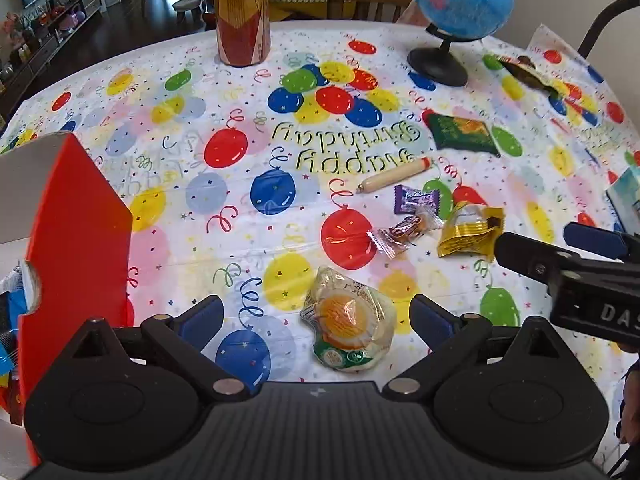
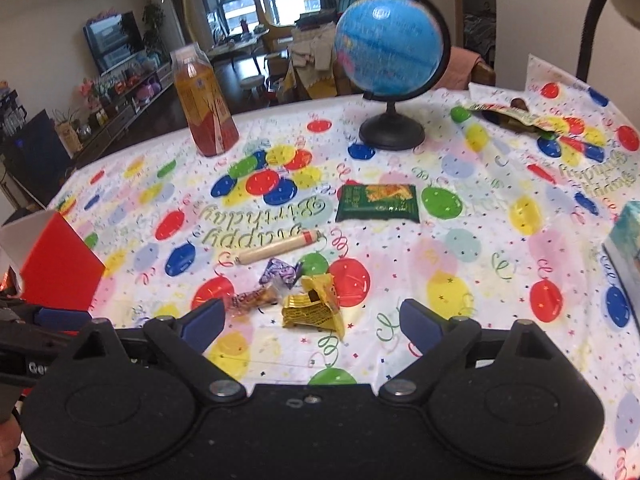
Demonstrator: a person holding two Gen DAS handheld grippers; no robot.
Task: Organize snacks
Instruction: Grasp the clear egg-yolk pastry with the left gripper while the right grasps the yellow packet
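Hovering over a counter (image 1: 160,208) dressed in a balloon-print "Happy Birthday" cloth, the left tongs (image 1: 316,316) stood spread wide and held nothing, with a clear-wrapped snack showing an egg-like orange centre (image 1: 349,326) lying on the cloth between the fingertips and touching neither pad. To that tool's left rose a red-sided box (image 1: 76,248) with a white inner wall, bright wrappers just visible inside at the frame's edge. The right tongs (image 2: 312,322) were likewise spread and empty, poised just short of a crumpled gold foil packet (image 2: 314,308) that lay on the cloth ahead of the fingertips. Clustered just beside the gold packet were a clear-wrapped brown candy (image 2: 252,300) and a purple-wrapped candy (image 2: 280,272), with a pale sausage stick capped in red (image 2: 280,248) a little farther back, near the printed greeting. A dark green snack packet (image 2: 378,202) lay flat beyond that, well apart from the cluster. Toward the far edge stood a tall bottle of amber drink with a red-and-orange label (image 2: 206,116) and a blue desk globe on a black stand (image 2: 390,60), while an opened brown and green wrapper (image 2: 516,118) lay at the far right corner. A pale blue box (image 2: 628,240) was cut off by the frame at the right edge of the counter.
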